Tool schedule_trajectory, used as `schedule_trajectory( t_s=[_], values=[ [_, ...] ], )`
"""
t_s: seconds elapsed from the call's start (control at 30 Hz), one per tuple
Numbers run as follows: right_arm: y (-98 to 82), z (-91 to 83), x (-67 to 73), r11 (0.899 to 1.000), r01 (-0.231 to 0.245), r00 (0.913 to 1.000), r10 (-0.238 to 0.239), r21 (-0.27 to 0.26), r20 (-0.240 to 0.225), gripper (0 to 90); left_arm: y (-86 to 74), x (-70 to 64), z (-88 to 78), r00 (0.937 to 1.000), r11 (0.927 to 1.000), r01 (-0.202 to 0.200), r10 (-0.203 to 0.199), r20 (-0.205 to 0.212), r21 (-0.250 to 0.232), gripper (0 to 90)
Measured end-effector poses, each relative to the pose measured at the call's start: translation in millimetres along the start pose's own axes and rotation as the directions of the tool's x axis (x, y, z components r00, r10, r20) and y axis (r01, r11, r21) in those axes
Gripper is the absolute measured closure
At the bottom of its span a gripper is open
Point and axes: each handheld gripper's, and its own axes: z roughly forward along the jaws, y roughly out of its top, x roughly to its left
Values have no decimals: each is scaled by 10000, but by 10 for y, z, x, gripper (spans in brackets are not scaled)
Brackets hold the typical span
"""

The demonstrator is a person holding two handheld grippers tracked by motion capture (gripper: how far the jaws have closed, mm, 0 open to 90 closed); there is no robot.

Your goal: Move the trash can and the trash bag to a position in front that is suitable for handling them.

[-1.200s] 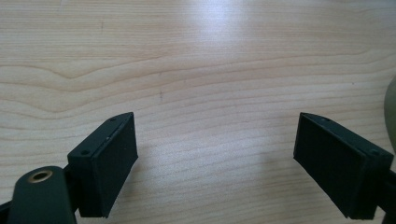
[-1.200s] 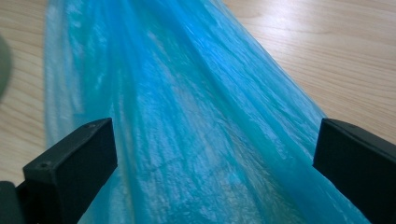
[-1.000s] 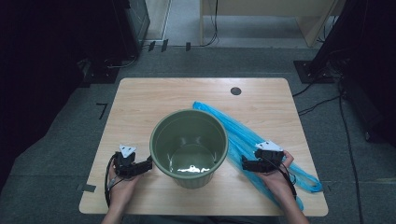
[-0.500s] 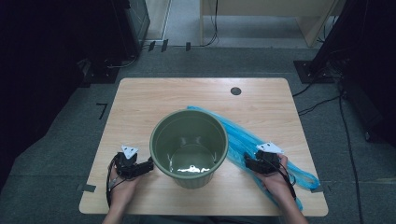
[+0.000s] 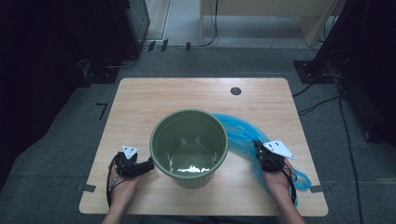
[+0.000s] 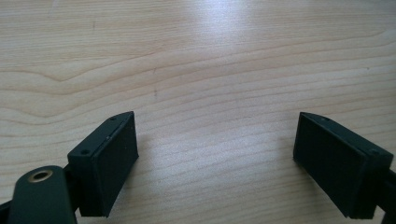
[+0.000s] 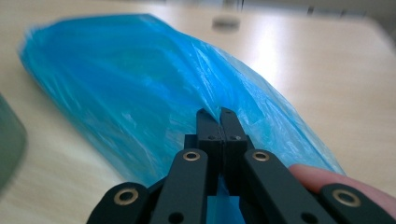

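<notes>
One thin, limp, slippery bag (image 7: pixel 140 84) is pinched at a fold by the right claw (image 7: pixel 221 116); left claw (image 6: pixel 215 163) is spread, empty.

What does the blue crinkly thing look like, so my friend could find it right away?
Start at the wooden table and find the big green bucket in the middle. Just right of it lies a blue plastic bag, pinched by the right claw. It is the only bright blue, see-through, wrinkly thing there.

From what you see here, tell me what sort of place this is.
Probably a lab or workshop set up for recording: a lone wooden table on grey carpet, cables running across the floor, dark equipment stands around it.
</notes>
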Motion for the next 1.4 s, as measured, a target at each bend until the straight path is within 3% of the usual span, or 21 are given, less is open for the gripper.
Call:
schedule_trajectory(
  t_s=[0.03, 0.07, 0.17, 0.4, 0.6, 0.63, 0.67, 0.7, 0.93, 1.03, 1.13, 1.3, 1.4],
  values=[
    [0, 0, 0, 10000, 0, 10000, 0, 0, 0, 900, 0, 0, 0, 10000, 10000, 0, 0, 0, 0, 131],
    [94, -87, 6, 9980, -41, 10000, 42, -627, 22, 900, 1, -3, 3, 10000, 10000, 25, -25, -13, -17, 130],
    [237, -207, 21, 9913, 123, 9998, -102, -1307, 164, 900, 3, -5, 4, 10000, 10000, 37, -37, -35, -12, 130],
    [522, -427, 87, 9748, 96, 9999, -101, -2230, -8, 900, 6, -12, 8, 9999, 10000, 85, -85, -94, -10, 131],
    [859, -723, 182, 9322, 75, 9999, -121, -3618, -104, 900, 7, -16, 13, 9998, 9999, 119, -119, -135, -48, 131],
    [912, -771, 193, 9254, 49, 9998, -115, -3789, -150, 900, 7, -16, 13, 9998, 9999, 119, -119, -135, -48, 130],
    [912, -771, 193, 9254, 49, 9998, -115, -3789, -150, 900, 9, -16, 14, 9998, 9999, 120, -121, -138, -42, 130],
    [1014, -857, 209, 9115, 6, 9996, -123, -4112, -257, 900, 10, -17, 15, 9998, 9999, 116, -117, -145, -44, 130],
    [1261, -1102, 209, 8670, -116, 9986, -154, -4981, -500, 900, 13, -16, 17, 9998, 9999, 114, -114, -139, -26, 131],
    [1309, -1165, 197, 8599, -173, 9979, -167, -5101, -620, 900, 13, -16, 18, 9998, 9999, 115, -116, -139, -28, 131],
    [1379, -1295, 175, 8398, -157, 9952, -392, -5426, -895, 900, 14, -16, 19, 9998, 9999, 111, -112, -142, -28, 131],
    [1394, -1410, 142, 8272, -80, 9900, -727, -5619, -1212, 900, 15, -15, 21, 9998, 9999, 99, -99, -150, -32, 131],
    [1373, -1464, 113, 8197, 196, 9848, -1145, -5724, -1303, 900, 15, -15, 21, 9998, 9999, 98, -98, -150, -30, 131]
  ],
)
